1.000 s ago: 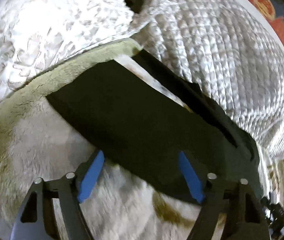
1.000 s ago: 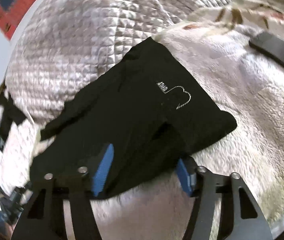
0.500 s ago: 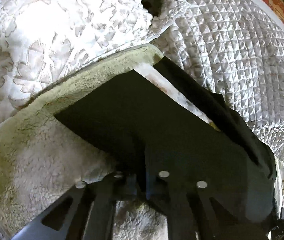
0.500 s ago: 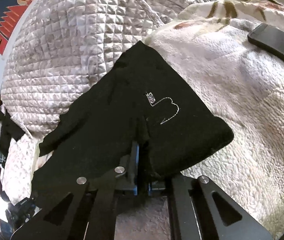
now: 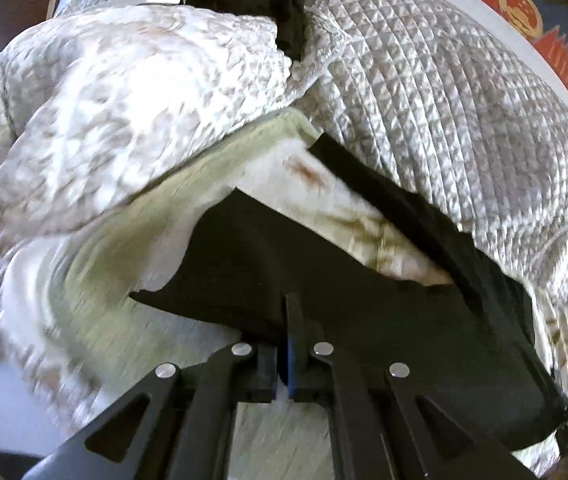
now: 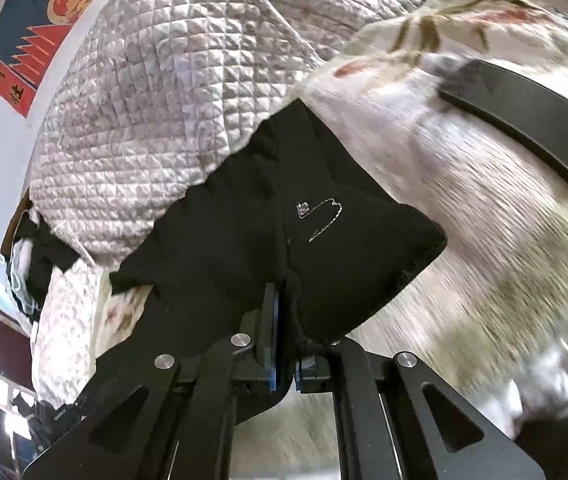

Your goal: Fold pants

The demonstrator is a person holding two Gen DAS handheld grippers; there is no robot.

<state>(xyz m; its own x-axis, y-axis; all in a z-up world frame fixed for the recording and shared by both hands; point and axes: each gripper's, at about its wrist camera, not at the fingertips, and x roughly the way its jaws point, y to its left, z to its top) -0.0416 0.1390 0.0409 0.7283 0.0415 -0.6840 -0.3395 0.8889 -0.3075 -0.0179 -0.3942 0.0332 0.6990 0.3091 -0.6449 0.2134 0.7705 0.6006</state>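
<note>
Black pants [image 5: 284, 272] lie across a fluffy cream blanket [image 5: 96, 280] on a bed. In the left wrist view my left gripper [image 5: 284, 344] is shut on the near edge of a pant leg, and the cloth lifts off the blanket in a raised flap. A second leg [image 5: 403, 208] runs along the quilt behind it. In the right wrist view my right gripper [image 6: 285, 340] is shut on the near edge of the waist end of the pants [image 6: 323, 248], which carries a small white stitched logo [image 6: 319, 220]. The cloth bunches between the blue pads.
A quilted grey-white bedspread [image 5: 443, 92] is heaped behind the pants, seen too in the right wrist view as the bedspread [image 6: 164, 100]. A flat black slab [image 6: 523, 116] rests on the blanket at right. Dark clothes [image 5: 268, 4] sit at the far end. A red and blue poster [image 6: 36, 20] hangs on the wall.
Both grippers went from open around the pants' edge to shut on it. Since then both have lifted, raising the near edge of the pants off the blanket.
</note>
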